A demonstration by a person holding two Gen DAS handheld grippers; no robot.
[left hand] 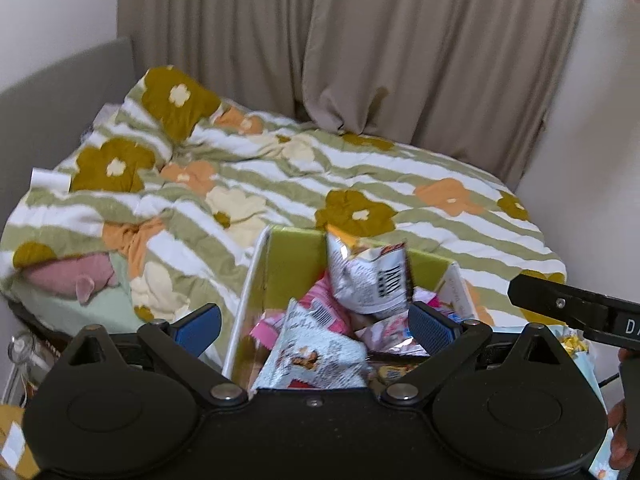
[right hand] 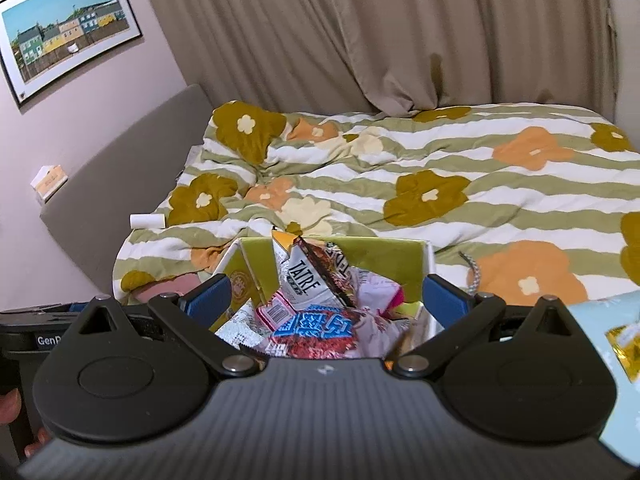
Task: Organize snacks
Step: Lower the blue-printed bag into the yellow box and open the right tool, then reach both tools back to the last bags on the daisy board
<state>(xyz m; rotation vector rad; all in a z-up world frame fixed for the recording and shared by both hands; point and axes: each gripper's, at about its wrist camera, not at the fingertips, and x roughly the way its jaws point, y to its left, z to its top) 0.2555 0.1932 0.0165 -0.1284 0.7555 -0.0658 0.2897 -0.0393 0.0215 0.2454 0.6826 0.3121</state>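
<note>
Snacks fill a white cardboard box with a lime-green lining (right hand: 376, 258) that sits on the striped, flower-printed quilt (right hand: 500, 196), low in the centre of both wrist views and directly ahead of each pair of fingers. In the right wrist view the right gripper (right hand: 328, 300) has its blue-padded jaws spread wide with nothing between the pads; the box mouth lies just beyond and between them. The left gripper (left hand: 316, 326) is likewise wide open and empty, its pads flanking the near packets. A crumpled white-and-orange foil packet (right hand: 310, 276) stands tallest in the heap, its long axis running upright and leaning a little to the right of the frame, toward the back wall of the box; it looks about equally reachable from either hand, perhaps better centred for the right. Its side reads "TAIRE", and a barcode shows on it in the left view. In front of it lies a red packet with large blue characters (right hand: 316, 328), which I cannot read, and a pale blue packet with a printed figure (left hand: 316, 360) at the near edge. The neighbouring tool's arm shows "GenR", cut off.
</note>
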